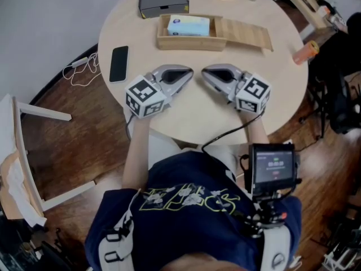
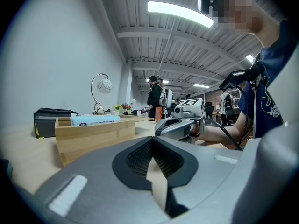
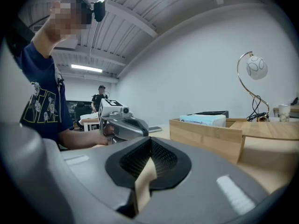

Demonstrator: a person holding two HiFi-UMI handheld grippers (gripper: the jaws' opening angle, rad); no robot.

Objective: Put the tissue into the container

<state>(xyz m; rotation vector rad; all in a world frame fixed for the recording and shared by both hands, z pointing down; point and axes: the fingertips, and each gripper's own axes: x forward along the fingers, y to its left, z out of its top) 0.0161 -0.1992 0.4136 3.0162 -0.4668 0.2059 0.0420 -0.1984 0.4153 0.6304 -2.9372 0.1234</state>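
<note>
The pale blue, soft rectangular tissue pack [image 1: 188, 25] is already lying inside the open light-wood rectangular box [image 1: 186, 43]. A slatted wooden lid [image 1: 243, 34] is lying against the box's right end. Near the box's front wall, the grey left gripper [image 1: 189, 71] and the grey right gripper [image 1: 205, 72] are resting on the round pale table [image 1: 197, 114], both clenched on nothing. The placing looks finished, so the careful course is holding both grippers clear of the box and avoiding nudging it.

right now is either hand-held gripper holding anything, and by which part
Nothing is held: the left hand-held gripper and right hand-held gripper are both shut and empty.
</note>
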